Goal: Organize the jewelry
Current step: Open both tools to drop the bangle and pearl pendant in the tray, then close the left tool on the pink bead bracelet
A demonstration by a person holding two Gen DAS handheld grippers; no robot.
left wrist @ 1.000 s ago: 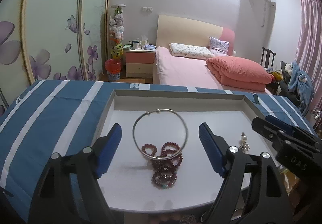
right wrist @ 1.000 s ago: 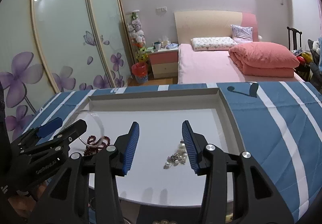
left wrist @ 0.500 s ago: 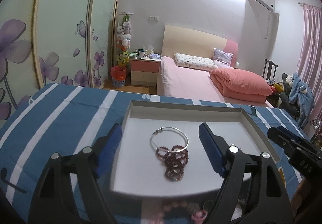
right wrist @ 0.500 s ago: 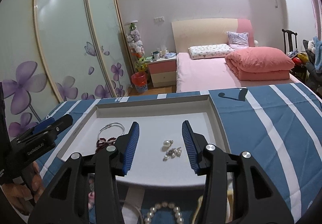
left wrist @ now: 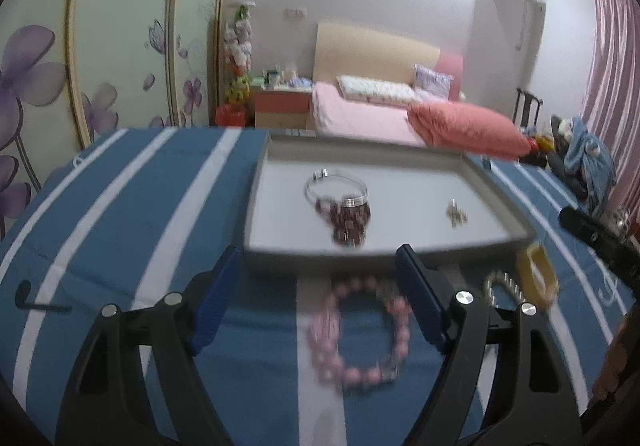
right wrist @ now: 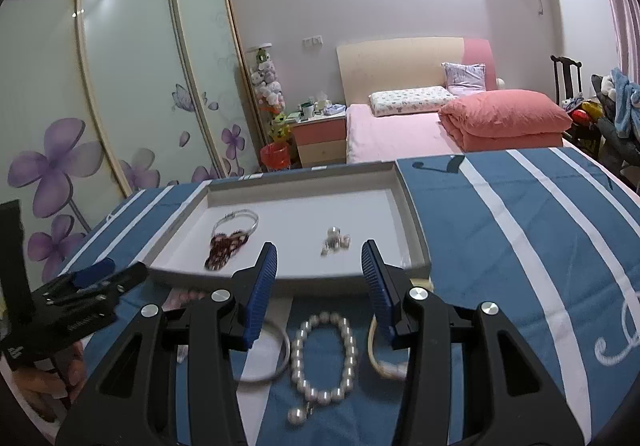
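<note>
pearl bracelet (right wrist: 323, 358) between spread fingers (right wrist: 264, 286)

Both grippers sit farther back from the tray (right wrist: 416, 242) than a second ago. The left gripper (left wrist: 320, 298) now hangs over a pink bead bracelet (left wrist: 360, 330) on the striped cloth, the right gripper (right wrist: 320, 286) over a pearl bracelet (right wrist: 324, 358), both newly in view.

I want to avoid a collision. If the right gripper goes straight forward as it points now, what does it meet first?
Probably the pearl bracelet, lying on the striped cloth between the open right gripper fingers. Beyond it stands the near wall of the grey tray. Depth is unclear, so the height above the bracelet is uncertain.
</note>
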